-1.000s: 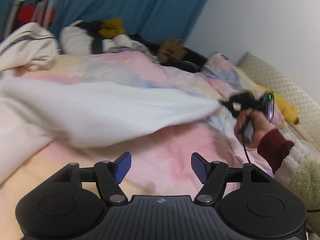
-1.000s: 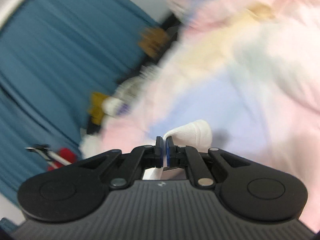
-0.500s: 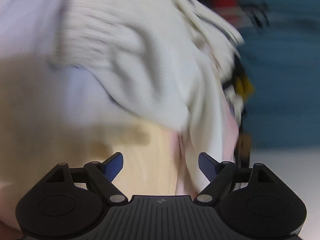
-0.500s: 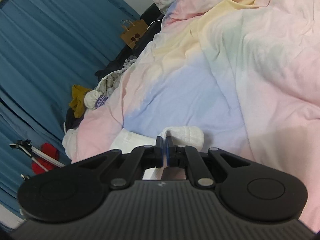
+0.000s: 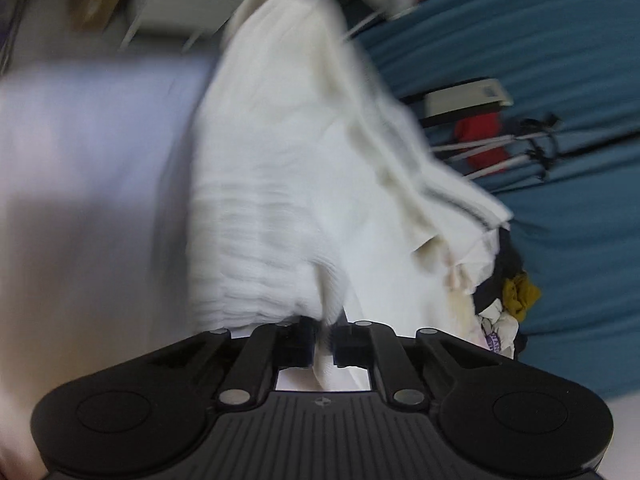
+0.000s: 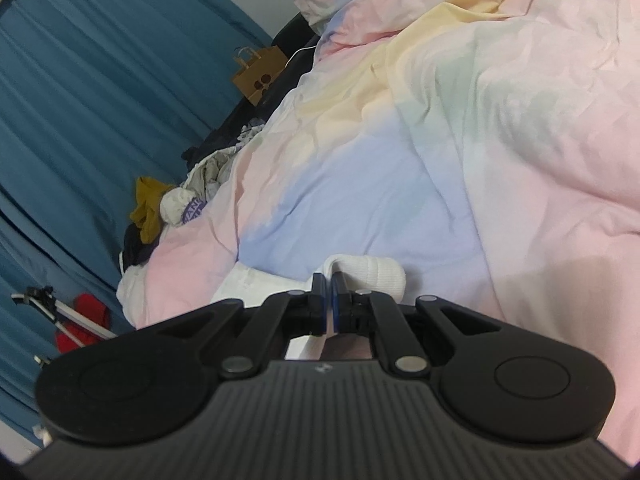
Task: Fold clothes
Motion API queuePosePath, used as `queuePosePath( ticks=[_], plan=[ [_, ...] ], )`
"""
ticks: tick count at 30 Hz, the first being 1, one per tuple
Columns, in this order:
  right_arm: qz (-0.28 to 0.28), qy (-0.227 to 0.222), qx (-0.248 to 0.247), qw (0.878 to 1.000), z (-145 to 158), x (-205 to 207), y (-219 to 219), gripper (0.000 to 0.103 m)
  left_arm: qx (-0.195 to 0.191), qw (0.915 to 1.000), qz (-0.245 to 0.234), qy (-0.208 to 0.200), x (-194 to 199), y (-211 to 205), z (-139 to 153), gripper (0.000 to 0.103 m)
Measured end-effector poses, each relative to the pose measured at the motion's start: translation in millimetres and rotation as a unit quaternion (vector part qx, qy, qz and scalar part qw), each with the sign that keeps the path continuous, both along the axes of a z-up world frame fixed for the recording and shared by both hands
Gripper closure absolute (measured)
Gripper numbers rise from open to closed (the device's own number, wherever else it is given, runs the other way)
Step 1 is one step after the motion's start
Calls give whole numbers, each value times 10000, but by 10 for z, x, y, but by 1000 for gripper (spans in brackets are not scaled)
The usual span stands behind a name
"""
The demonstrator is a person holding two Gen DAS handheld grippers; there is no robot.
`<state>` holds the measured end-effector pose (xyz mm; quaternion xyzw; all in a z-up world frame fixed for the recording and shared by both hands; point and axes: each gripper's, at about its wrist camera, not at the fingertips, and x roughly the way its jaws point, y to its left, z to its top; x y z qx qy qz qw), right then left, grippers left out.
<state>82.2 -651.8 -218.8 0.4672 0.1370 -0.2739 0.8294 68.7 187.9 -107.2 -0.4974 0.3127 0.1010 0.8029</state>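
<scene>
Heads up, your left wrist view is smeared with motion blur, so the pale stuff on its left side and the brown blob in its top left corner are anyone's guess. Your left gripper (image 5: 325,342) has its fingers pinched together on a fold of the white sweater (image 5: 288,184), which spreads out ahead of it and fills the middle of that view.

Your right gripper (image 6: 328,306) is sharp: fingers squeezed onto a thin bit of white fabric, with the sweater's ribbed cuff (image 6: 374,274) bunched just past the tips. Most of the sweater is hidden under the gripper body there.

It's all over a bed with a pastel pink, yellow and blue duvet (image 6: 460,140). At the duvet's far edge there's a clothes pile (image 6: 176,204) and a brown paper bag (image 6: 260,70), with a blue curtain (image 6: 100,92) behind.
</scene>
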Motion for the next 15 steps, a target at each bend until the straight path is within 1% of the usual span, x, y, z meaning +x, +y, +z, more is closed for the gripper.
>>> queuePosePath(
  ticks=[2, 5, 6, 7, 10, 11, 13, 15],
  plan=[
    [6, -2, 2, 10000, 2, -15, -4, 98, 287, 9994, -34, -199, -65, 169, 279, 97],
    [-15, -108, -35, 9999, 36, -45, 5, 98, 717, 9961, -84, -498, -161, 424, 697, 97],
    [-45, -189, -36, 9998, 62, -62, 15, 98, 685, 9966, -134, -448, -227, 512, 761, 97],
    [-78, -403, -48, 9991, 122, -98, 35, 98, 636, 9971, -214, -347, -283, 601, 786, 97],
    [-119, -851, -728, 9936, 441, -195, 191, 98, 678, 9971, -315, -124, -526, 814, 770, 97],
    [-150, -966, -937, 9908, 535, -231, 242, 98, 633, 9974, -348, -56, -561, 868, 729, 97],
    [-263, -855, -1084, 9901, 609, -277, 286, 98, 515, 9976, -454, 86, -622, 992, 635, 96],
    [-468, -301, -1035, 9931, 555, -288, 284, 98, 488, 9969, -607, 148, -717, 1001, 547, 96]
  ],
)
